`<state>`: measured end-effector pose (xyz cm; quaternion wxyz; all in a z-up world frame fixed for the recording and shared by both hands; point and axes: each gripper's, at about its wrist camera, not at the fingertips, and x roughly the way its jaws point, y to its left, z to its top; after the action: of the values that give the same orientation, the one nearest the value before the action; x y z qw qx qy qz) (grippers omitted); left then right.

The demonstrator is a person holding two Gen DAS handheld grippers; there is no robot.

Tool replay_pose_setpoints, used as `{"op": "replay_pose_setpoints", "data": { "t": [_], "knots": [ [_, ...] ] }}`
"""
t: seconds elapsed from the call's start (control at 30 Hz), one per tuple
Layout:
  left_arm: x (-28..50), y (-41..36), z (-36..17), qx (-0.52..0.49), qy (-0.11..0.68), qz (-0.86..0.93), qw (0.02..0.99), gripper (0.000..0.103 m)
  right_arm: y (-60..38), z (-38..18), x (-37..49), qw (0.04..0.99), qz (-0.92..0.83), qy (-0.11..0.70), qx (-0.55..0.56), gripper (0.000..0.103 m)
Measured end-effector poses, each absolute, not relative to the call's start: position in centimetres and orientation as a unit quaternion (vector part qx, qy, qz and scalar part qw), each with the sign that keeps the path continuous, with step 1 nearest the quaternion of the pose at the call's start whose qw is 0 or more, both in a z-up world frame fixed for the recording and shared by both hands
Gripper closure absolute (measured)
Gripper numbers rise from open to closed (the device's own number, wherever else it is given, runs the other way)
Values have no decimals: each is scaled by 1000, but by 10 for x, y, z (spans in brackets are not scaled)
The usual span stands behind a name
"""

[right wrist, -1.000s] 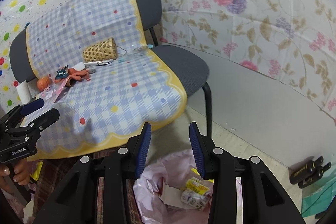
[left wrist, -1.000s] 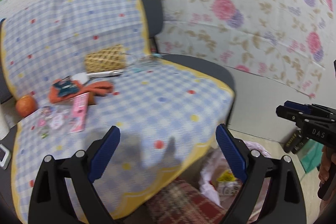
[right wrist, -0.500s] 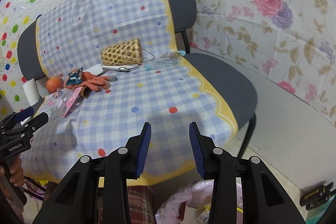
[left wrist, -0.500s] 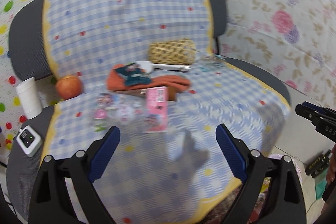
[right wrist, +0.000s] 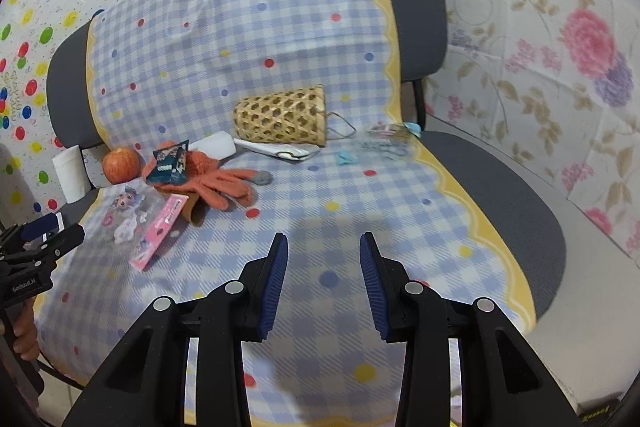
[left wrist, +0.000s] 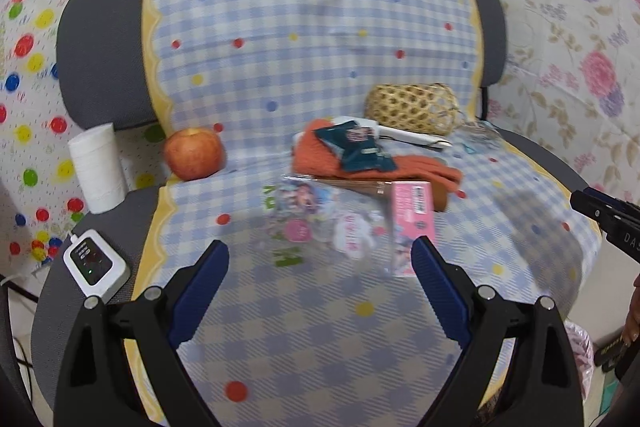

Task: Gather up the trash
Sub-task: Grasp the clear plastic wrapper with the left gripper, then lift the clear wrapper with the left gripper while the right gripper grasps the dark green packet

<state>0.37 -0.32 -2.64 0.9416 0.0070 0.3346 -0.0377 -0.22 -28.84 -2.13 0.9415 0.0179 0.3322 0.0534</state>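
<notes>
Left wrist view: left tool [left wrist: 320, 263] wide open, empty, above the chair [left wrist: 100, 47]; pink packet [left wrist: 412, 223] and dark wrapper [left wrist: 356, 147] lie just before the apple [left wrist: 194, 153], uncollected. Right wrist view: right tool [right wrist: 323, 279] half open, empty; wrapper [right wrist: 170, 165] beside the apple [right wrist: 121, 165]. Collection from the chair looks unfinished.

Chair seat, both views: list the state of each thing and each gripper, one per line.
left gripper: open, empty.
right gripper: open, empty.
wicker basket: tipped on its side.
apple: whole, resting by the chair back.
orange glove: lying flat.
dark snack packet: lying on the glove.
pink package: flat on the cloth.
paper roll: standing upright.
</notes>
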Motion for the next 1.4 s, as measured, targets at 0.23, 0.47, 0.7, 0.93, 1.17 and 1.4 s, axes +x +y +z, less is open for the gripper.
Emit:
{"op": "replay_pose_setpoints", "data": {
  "t": [0.23, 0.47, 0.7, 0.93, 1.17, 1.4],
  "knots": [
    [27, 17, -34, 2, 351, -16, 936, 14, -261, -23, 33, 937, 85, 337, 30, 64],
    [60, 25, -53, -23, 388, -32, 921, 19, -243, -28, 48, 932, 104, 346, 30, 64],
    [91, 18, -81, -43, 445, -62, 892, 34, -247, -36, 52, 927, 99, 360, 26, 64],
    [80, 5, -77, -21, 432, -90, 897, 80, -248, -44, 47, 924, 95, 371, 25, 64],
    [41, 11, -58, -19, 384, -77, 920, 99, -241, -37, 37, 925, 104, 366, 13, 64],
    [18, 51, -15, -40, 324, -6, 945, 99, -219, -26, 36, 925, 133, 355, 8, 61]
  ]
}}
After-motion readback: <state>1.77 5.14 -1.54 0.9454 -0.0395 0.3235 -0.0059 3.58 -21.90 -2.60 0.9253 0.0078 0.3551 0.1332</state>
